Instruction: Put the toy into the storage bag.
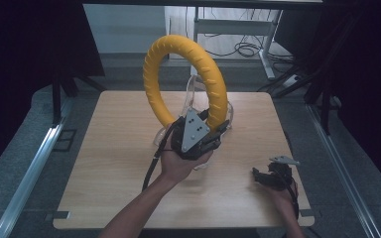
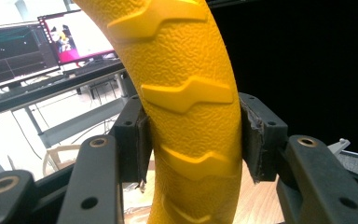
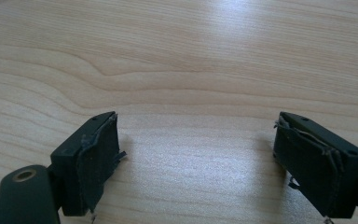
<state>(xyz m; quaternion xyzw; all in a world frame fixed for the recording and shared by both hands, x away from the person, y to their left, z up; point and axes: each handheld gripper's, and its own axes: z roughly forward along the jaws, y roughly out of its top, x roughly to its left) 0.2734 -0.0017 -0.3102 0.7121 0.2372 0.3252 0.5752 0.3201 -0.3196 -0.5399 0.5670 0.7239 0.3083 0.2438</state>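
A large yellow ring [image 1: 188, 74] with raised chevron ridges stands upright above the middle of the wooden table [image 1: 119, 148]. My left gripper [image 1: 213, 130] is shut on its lower right part and holds it up. In the left gripper view the textured yellow ring [image 2: 191, 93] fills the gap between both black pads [image 2: 142, 140]. A clear plastic stand [image 1: 193, 91] rises behind the ring, partly hidden by it. My right gripper [image 1: 259, 176] rests low at the table's right front, open, with bare wood [image 3: 196, 149] between its pads [image 3: 98, 158].
The table's right edge [image 1: 290, 148] lies close to my right hand. Beyond the far edge are grey floor, cables [image 1: 243, 49] and a metal desk frame [image 1: 268, 54]. Dark curtains stand at both sides. Monitors [image 2: 37, 42] show far off in the left gripper view.
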